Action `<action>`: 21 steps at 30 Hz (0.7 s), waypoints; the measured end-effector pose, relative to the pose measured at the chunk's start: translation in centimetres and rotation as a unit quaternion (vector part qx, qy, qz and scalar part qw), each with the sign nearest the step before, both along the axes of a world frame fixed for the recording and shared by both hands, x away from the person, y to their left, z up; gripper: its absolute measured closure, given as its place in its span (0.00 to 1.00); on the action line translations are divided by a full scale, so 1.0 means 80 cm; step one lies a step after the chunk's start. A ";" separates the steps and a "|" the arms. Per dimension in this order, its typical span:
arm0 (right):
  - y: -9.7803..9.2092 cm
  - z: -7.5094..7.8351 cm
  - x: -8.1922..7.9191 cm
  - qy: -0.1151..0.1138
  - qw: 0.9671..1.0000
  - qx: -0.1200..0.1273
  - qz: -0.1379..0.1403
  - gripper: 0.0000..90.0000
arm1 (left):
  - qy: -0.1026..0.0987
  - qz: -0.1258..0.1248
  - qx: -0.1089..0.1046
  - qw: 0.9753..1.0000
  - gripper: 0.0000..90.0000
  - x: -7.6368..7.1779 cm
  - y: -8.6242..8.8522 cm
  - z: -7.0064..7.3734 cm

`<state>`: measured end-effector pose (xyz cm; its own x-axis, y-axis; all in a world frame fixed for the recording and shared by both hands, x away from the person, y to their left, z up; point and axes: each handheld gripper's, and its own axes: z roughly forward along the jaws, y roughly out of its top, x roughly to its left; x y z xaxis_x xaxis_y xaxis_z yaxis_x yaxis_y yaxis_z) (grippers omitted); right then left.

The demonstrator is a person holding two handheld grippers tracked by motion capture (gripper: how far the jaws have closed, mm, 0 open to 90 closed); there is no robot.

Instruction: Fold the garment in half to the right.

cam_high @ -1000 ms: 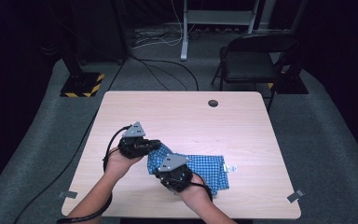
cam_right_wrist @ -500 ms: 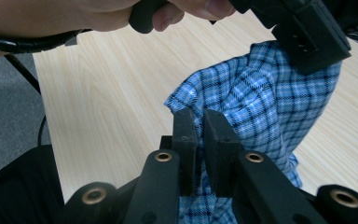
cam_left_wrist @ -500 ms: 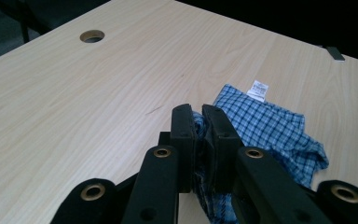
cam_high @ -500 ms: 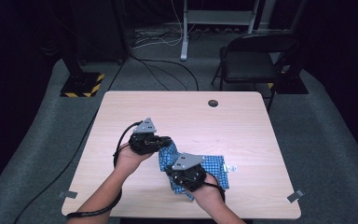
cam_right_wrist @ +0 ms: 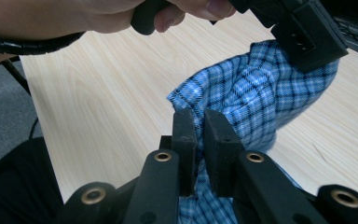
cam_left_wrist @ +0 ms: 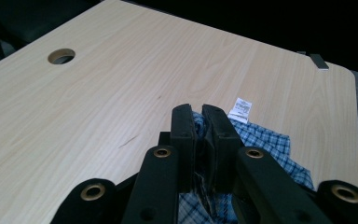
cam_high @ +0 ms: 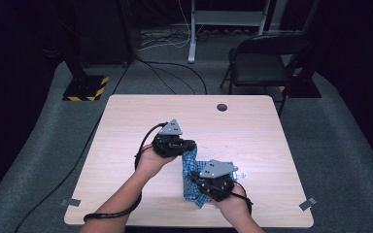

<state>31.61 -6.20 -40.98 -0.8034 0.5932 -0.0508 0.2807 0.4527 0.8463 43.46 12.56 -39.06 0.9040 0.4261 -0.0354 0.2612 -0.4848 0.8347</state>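
Your left gripper [cam_high: 188,145] sits near the middle of the light wooden table [cam_high: 252,126], with its jaws pressed together on an edge of the blue-and-white checked cloth [cam_high: 190,162]. In the left gripper view, that fold of cloth [cam_left_wrist: 261,140] is pinched between the two black jaws, and a small white care label [cam_left_wrist: 240,108] lies flat on the wood just past it.

Your right gripper [cam_high: 212,187] sits closer to the table's near edge, to the right of the left one, and its jaws are likewise closed on the same cloth. In the right gripper view the fabric [cam_right_wrist: 256,93] runs from its jaws up to the left gripper [cam_right_wrist: 310,35], lifted off the table between the two tools.

The rest of the cloth lies bunched on the table between and under your hands. A round cable hole [cam_high: 222,107] sits near the far edge.
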 end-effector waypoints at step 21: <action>-0.073 -0.023 -0.005 0.024 0.998 -0.010 -0.059 0.92 | 0.036 -0.014 0.001 0.999 0.92 0.020 -0.071 -0.033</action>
